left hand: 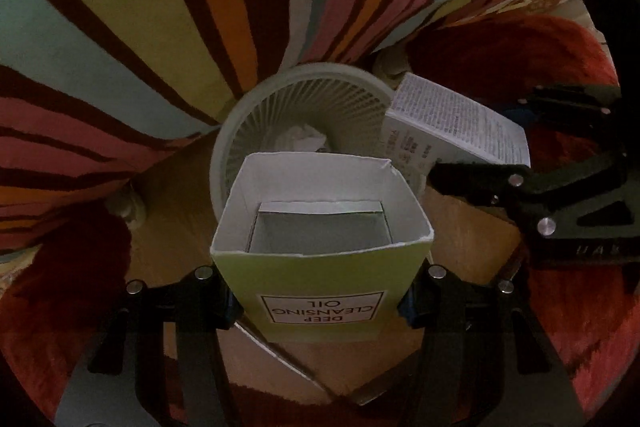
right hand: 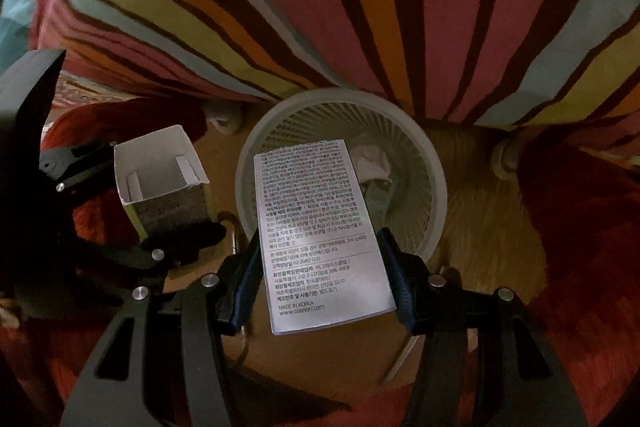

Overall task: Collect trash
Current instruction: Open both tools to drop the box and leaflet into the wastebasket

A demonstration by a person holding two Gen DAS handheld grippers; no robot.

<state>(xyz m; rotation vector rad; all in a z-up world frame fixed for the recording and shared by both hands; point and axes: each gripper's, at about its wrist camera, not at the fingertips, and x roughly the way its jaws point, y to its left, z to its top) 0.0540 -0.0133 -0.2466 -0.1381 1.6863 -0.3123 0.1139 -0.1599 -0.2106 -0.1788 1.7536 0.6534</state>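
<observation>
I have a carton in each gripper and the bin [right hand: 340, 171] sits on the wood floor just under the hem of the striped cover [right hand: 360, 7], between the two red rugs.

From my right gripper [right hand: 320, 279] the bin lies straight ahead and below: the white box [right hand: 320, 235] points its long axis right over the near rim, its far end already above the opening. I judge this hand the better placed for the drop. Its jaws are closed down on the box's two long sides, pads pressing, only as wide as the box.

My left gripper [left hand: 320, 299] holds the green box [left hand: 320, 267], marked cleansing oil, upright with its open end toward the bin. In the left view the bin [left hand: 240, 131] is beyond it, with the box's mouth overlapping the near rim; in the right view that box hangs left of the bin, over floor. So I would say the left still needs carrying toward the bin's near-left rim. Its jaws likewise clamp the box's sides.

Crumpled paper [right hand: 376, 163] already lies in the bin.
</observation>
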